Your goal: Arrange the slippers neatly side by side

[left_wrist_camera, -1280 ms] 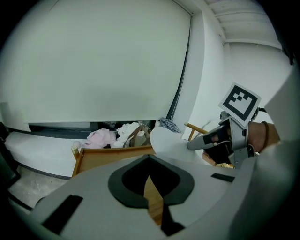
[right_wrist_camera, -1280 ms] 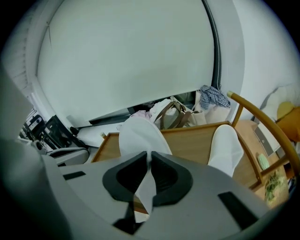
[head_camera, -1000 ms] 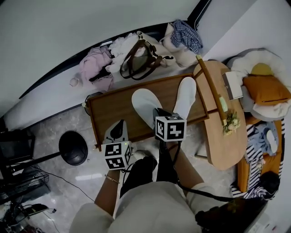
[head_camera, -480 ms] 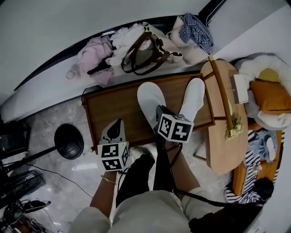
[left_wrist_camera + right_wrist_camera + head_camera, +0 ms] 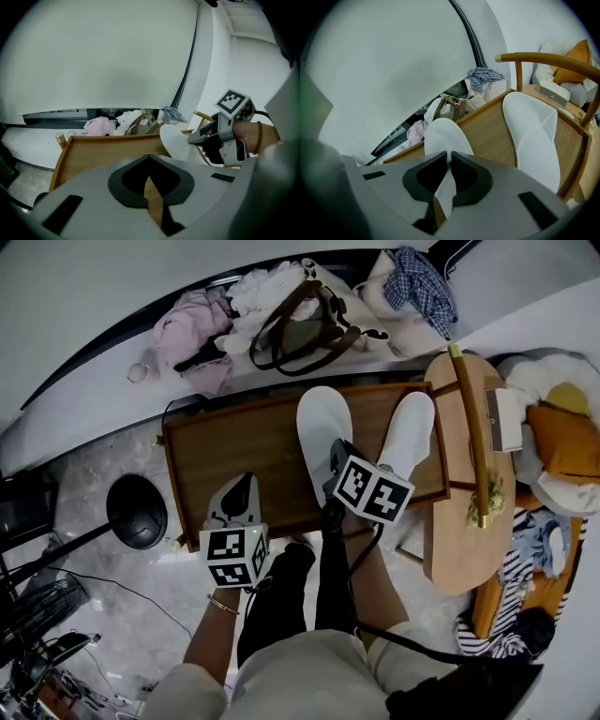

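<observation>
Low wooden table (image 5: 234, 451) with raised rim, mid-frame in head view, on pale stone floor (image 5: 141, 606). Just beside its right end, a rounded wooden side table (image 5: 450, 549). Beyond, on a white ledge, a brown-handled bag (image 5: 300, 329) among heaped clothes.

On the low table, two white slippers lying lengthwise away from the person. Left slipper (image 5: 322, 423) with far end tilted left; right slipper (image 5: 411, 432) near the table's right end, far end tilted right. Splayed, well apart at the far ends, nearer at the near ends.

Right gripper (image 5: 336, 454) at the left slipper's near end: jaws pinched on its thin edge, white material wedged between the pads in right gripper view. Right slipper off to its right, untouched.

Left gripper (image 5: 242, 486) over the table's near left part, clear of both slippers; jaws closed tip to tip, only bare wood beyond them.
</observation>
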